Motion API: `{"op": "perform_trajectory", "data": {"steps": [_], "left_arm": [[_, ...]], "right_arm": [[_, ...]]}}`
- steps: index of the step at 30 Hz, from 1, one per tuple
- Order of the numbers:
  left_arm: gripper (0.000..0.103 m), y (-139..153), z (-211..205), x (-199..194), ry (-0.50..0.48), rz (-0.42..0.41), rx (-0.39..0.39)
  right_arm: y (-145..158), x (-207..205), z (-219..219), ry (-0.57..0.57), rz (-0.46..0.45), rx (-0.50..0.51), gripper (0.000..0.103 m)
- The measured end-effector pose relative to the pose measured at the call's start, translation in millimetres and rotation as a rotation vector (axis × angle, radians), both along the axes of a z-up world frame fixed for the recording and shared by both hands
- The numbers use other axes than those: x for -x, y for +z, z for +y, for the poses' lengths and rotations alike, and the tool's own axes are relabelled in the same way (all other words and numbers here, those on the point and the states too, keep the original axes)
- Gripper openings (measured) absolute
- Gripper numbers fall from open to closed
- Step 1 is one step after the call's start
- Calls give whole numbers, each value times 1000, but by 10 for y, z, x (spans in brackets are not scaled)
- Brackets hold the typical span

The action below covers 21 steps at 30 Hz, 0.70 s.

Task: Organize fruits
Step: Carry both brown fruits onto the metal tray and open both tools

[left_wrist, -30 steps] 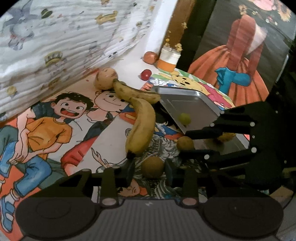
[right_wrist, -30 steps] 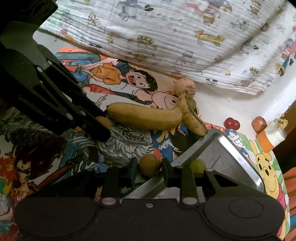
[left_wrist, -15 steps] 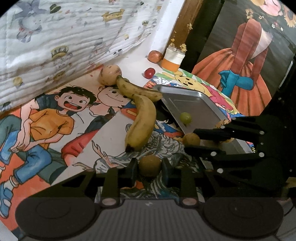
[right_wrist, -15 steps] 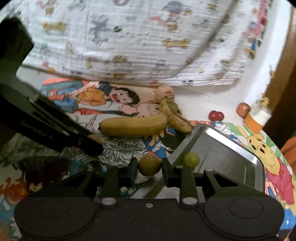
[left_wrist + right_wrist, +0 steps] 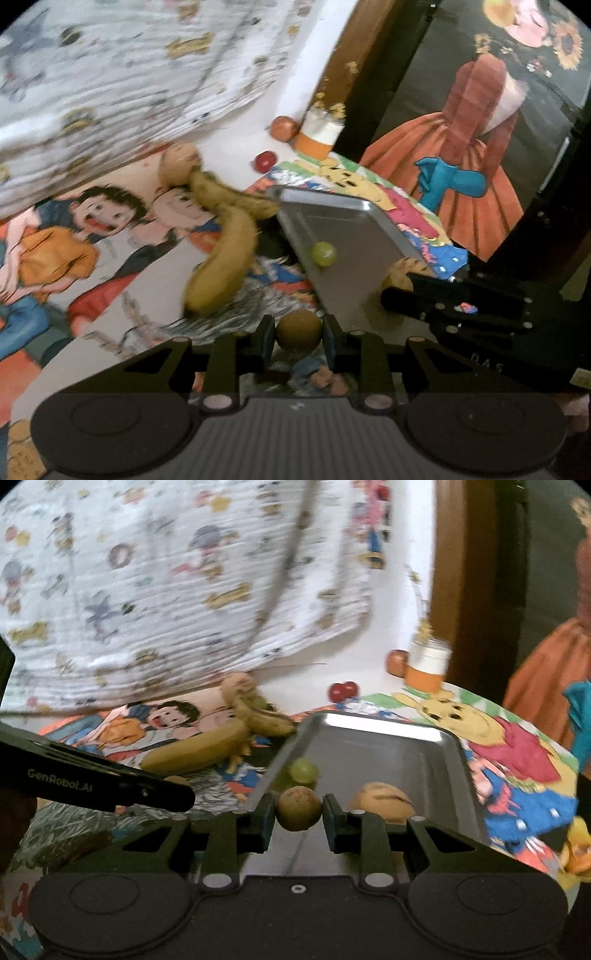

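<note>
My left gripper is shut on a small round brown fruit, just short of the near-left rim of the steel tray. My right gripper is shut on a similar brown fruit above the tray's near-left corner. In the tray lie a green grape-like fruit and a tan oval fruit. Two bananas lie left of the tray, with a tan round fruit at their far end.
Small red fruits, a reddish fruit and an orange-and-white jar stand at the back by the wall. A printed cloth hangs along the left. Cartoon mats cover the surface. The other gripper's black fingers reach in from the left.
The left gripper's jaws closed onto the brown fruit and it moved toward the tray. The right gripper rolled level and carried its fruit from the tray's outer edge to above the tray.
</note>
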<state>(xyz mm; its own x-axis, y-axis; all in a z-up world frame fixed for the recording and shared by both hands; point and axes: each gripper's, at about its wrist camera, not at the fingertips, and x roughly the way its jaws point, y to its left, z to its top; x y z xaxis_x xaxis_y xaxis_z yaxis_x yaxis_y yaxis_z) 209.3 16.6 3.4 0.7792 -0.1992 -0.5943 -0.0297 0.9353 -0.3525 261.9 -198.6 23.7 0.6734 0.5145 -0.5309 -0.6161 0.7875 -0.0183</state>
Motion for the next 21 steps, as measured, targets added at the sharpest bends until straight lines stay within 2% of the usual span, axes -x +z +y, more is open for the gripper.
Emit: {"op": "perform_trajectory", "data": {"steps": [10,21], "left_arm": [[30,-24,-291,-239,-108,-22,-8],[30,-98,-509,-397,-172,-10,-71]], "right_arm": [[-125,90,-300,-141,9,-15,30],[-260,42,-397,-191,54,-30,30]]}}
